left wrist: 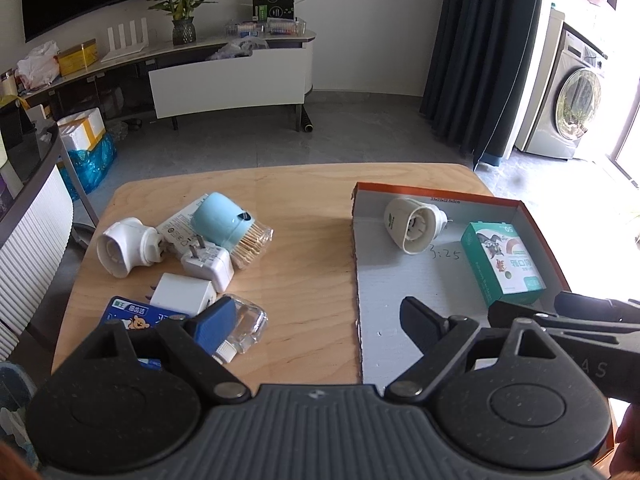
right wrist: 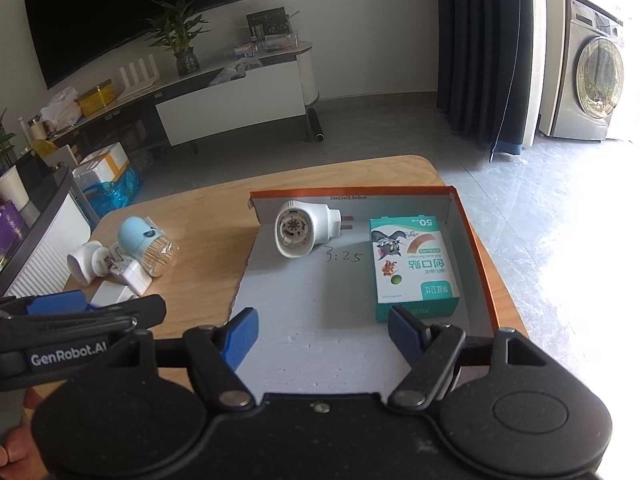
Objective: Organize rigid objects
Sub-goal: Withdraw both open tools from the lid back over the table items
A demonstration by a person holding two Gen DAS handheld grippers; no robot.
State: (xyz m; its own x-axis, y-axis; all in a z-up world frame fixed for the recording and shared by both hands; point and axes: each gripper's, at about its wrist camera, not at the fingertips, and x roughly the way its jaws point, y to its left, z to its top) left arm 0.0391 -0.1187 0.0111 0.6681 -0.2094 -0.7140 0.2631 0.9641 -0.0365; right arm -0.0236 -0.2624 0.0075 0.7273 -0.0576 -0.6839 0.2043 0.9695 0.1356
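Wooden table, both tongs tilted down, empty

My right hand-held gripper hangs wide open over the orange-rimmed box, where a white plug-in heater and a green plaster carton lie apart.

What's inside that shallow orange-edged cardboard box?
A white round plug-in device and a green bandage carton, lying apart. The box's near end is hidden behind the gripper.

Washing machine, dark curtain, potted plant
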